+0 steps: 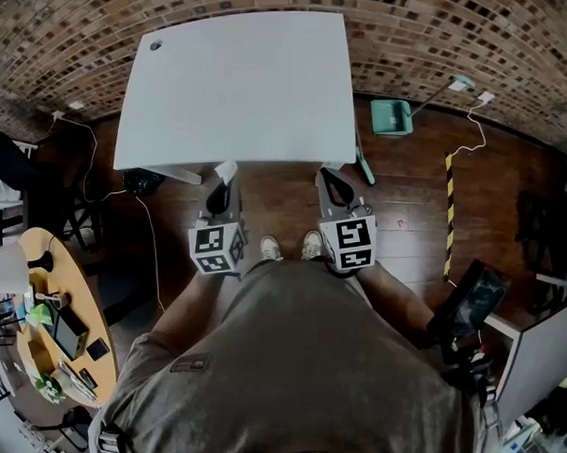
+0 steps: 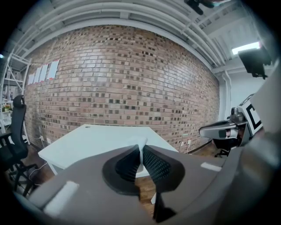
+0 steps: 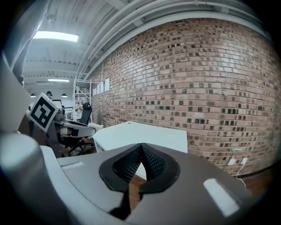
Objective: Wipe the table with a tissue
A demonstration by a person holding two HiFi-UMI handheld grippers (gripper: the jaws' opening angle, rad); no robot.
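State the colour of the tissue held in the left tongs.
White. The tissue shows best in the left gripper view, pinched by the left tongs.

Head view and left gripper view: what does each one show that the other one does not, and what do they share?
Only the head view shows the person's shoes, the teal dustpan on the floor and the round wooden table. Only the left gripper view shows the ceiling lamp and, close up, the left gripper with its fingers shut on the tissue. Both show the white table and the brick wall.
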